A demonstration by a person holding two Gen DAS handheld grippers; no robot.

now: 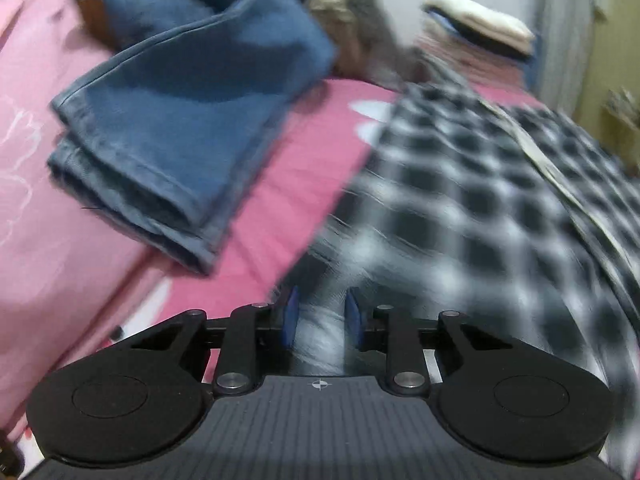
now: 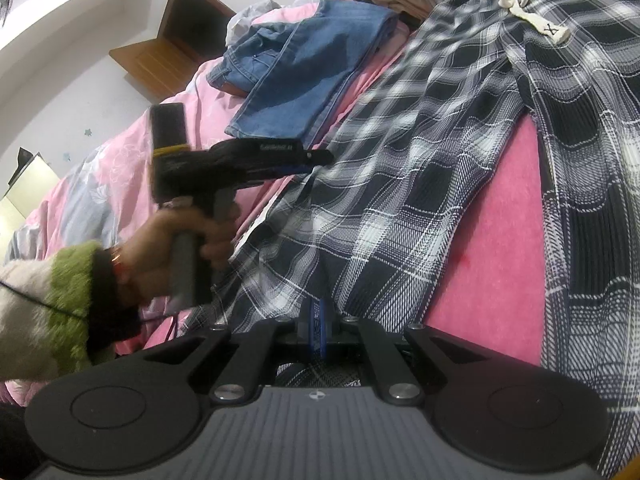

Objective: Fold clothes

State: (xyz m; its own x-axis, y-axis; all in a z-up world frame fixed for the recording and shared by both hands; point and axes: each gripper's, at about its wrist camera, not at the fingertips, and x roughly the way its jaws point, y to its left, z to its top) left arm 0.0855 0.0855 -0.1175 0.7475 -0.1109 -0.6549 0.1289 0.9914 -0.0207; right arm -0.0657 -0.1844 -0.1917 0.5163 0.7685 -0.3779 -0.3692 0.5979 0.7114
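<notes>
Your right gripper (image 2: 318, 326) has its jaws clamped on a hem of the plaid trousers (image 2: 420, 168), which lie spread on the bed (image 2: 496, 216), legs apart. Your left gripper (image 1: 320, 314) has jaws apart around blurred plaid cloth. If you lift now, the left side could slip out and the fold would skew. The folded jeans (image 1: 192, 116) lie just beside; dragging cloth could disturb them.

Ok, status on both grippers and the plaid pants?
Right gripper shut on plaid pants hem. Left gripper open around the fabric. Folded jeans alongside, clear.
</notes>
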